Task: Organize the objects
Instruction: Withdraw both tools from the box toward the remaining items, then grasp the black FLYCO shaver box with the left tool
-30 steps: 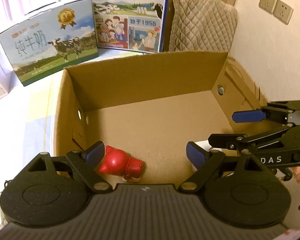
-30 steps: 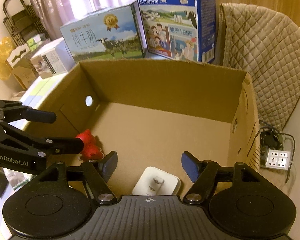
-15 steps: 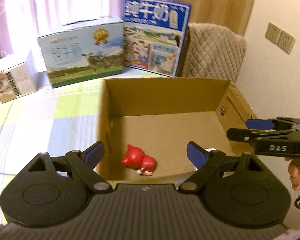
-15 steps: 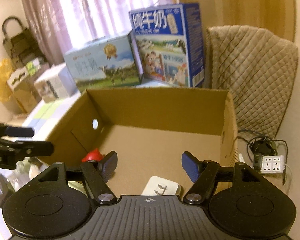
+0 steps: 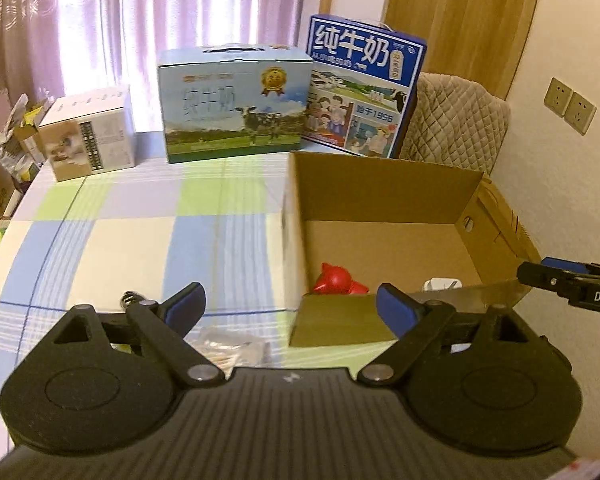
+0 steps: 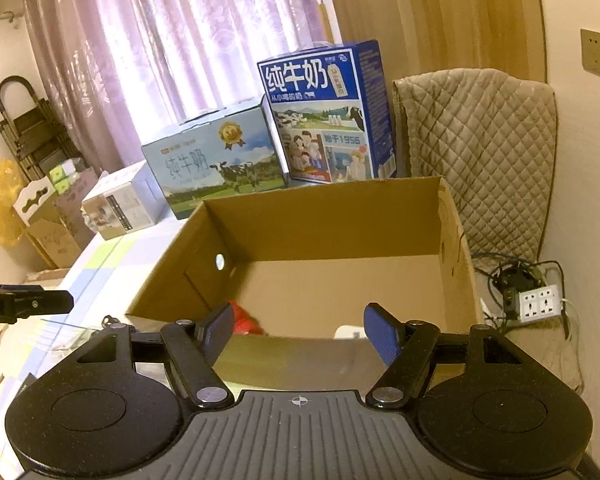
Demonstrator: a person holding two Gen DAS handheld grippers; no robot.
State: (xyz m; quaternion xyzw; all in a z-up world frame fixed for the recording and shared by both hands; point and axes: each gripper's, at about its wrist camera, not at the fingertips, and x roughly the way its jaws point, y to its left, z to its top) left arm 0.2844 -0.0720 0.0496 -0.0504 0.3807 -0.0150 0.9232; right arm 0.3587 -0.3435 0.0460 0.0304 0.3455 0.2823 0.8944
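Note:
An open cardboard box (image 5: 384, 192) (image 6: 324, 204) stands on the checked tablecloth at the right. Inside it near the front wall lie a red toy figure (image 5: 338, 280) (image 6: 246, 320) and a white charger plug (image 5: 442, 283) (image 6: 350, 332), both partly hidden by the wall. My left gripper (image 5: 290, 308) is open and empty, held outside the box near its front left corner. My right gripper (image 6: 298, 330) is open and empty too, just behind the box's front wall. A clear plastic bag (image 5: 228, 346) lies on the cloth under the left gripper.
Two milk cartons (image 5: 236, 104) (image 5: 360, 88) and a small white box (image 5: 90, 136) stand along the table's far edge. A quilted chair back (image 6: 476, 152) rises behind the box. A power strip with cables (image 6: 538, 302) lies at the right. Cardboard clutter (image 6: 44, 216) sits past the table's left.
Both grippers have pulled back and up out of the box, and the left one has swung left over the tablecloth. The red toy and the charger stay inside.

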